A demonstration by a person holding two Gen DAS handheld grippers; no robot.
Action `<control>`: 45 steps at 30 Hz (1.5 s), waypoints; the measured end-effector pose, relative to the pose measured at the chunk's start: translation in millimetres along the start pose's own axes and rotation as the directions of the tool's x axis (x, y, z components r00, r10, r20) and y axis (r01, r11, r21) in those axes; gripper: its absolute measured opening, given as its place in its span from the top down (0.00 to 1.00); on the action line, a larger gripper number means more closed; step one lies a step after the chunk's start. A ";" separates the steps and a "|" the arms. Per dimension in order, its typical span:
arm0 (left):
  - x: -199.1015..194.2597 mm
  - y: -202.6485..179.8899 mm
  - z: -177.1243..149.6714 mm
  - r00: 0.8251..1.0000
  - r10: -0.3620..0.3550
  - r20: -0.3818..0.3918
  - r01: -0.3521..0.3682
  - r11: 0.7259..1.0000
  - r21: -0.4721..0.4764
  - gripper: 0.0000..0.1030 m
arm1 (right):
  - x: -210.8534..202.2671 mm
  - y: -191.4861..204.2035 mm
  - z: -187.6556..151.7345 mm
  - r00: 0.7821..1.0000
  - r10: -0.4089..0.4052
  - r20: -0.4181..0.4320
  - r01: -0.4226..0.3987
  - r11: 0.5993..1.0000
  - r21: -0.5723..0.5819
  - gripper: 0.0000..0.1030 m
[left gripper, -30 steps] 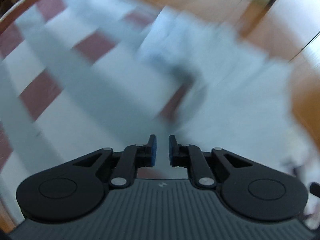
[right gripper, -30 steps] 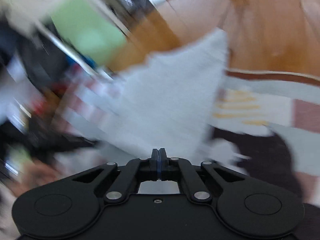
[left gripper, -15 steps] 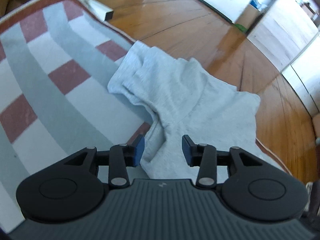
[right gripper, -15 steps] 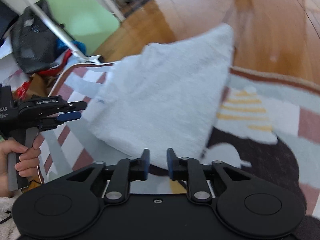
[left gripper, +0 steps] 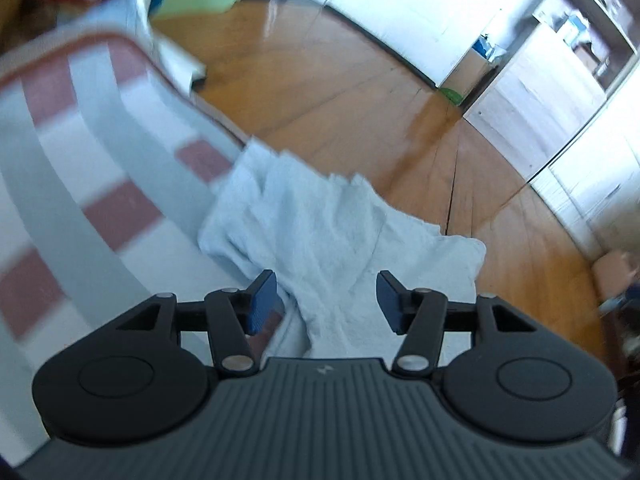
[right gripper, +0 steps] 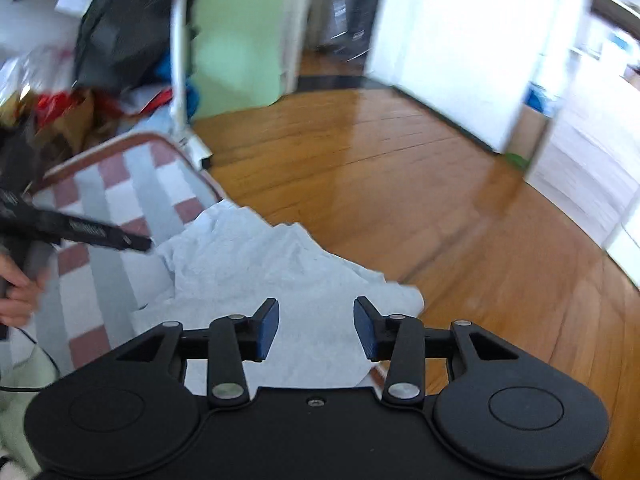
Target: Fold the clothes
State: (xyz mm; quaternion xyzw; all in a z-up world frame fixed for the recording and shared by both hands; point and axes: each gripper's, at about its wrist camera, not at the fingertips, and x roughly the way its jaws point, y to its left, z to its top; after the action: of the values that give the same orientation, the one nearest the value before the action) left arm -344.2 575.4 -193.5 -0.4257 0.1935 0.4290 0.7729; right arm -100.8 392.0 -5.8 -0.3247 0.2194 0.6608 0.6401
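One pale grey garment (left gripper: 332, 236) of soft, nubbly fleece lies crumpled at the far edge of a rug (left gripper: 80, 168), part of it spilling over that edge onto the wooden floor (left gripper: 352, 96). Its surface is rumpled into thick rounded folds and its outline is ragged, with one blunt corner reaching out onto the boards. From the right wrist view the same cloth (right gripper: 256, 276) shows as a loose heap with a creased ridge running across it.

The left gripper (left gripper: 326, 300) hangs above the garment's near part with its jaws about half open; they have just been opening, and nothing is pinched between the blue pads, the cloth lying lower beneath them. The right gripper (right gripper: 316, 328) is likewise about half open after just opening, and grips nothing, the garment below it. In the right wrist view the left gripper (right gripper: 136, 243) appears as a dark bar reaching toward the cloth's left side, held by a hand (right gripper: 18, 292).

The rug is flat-woven, checked in grey, white and dull red with a brown bound edge. The floor is glossy honey-coloured planking. Beyond stand a pale green panel (right gripper: 240, 40), white doors (right gripper: 452, 40) and a blurred clutter of dark bags and coloured things (right gripper: 112, 32) past the rug's far corner.
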 end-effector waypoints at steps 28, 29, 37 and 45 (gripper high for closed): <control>133.4 -3.3 37.0 0.996 0.087 -0.013 -0.083 0.976 0.200 0.47 | 331.1 -45.2 37.0 0.914 0.327 -0.241 -0.379 0.900 -0.213 0.55; 141.6 -3.1 40.7 0.996 0.085 -0.033 -0.078 0.979 0.188 0.46 | 333.5 -43.0 32.5 0.919 0.311 -0.242 -0.367 0.901 -0.233 0.55; 165.9 -23.4 49.3 0.989 0.147 -0.020 -0.129 0.919 0.373 0.99 | 325.5 -29.8 15.2 0.931 0.330 -0.155 -0.362 0.887 -0.287 0.96; 132.7 -30.8 49.6 0.975 0.181 0.132 -0.215 0.921 0.326 0.99 | 296.3 -24.3 19.9 0.961 0.275 0.027 -0.262 0.936 -0.234 0.98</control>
State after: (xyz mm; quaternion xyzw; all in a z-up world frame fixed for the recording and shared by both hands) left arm -248.1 674.1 -238.5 -0.2430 0.2675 0.4859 0.7958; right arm -70.7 616.5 -199.3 -0.3433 0.1651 0.7721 0.5087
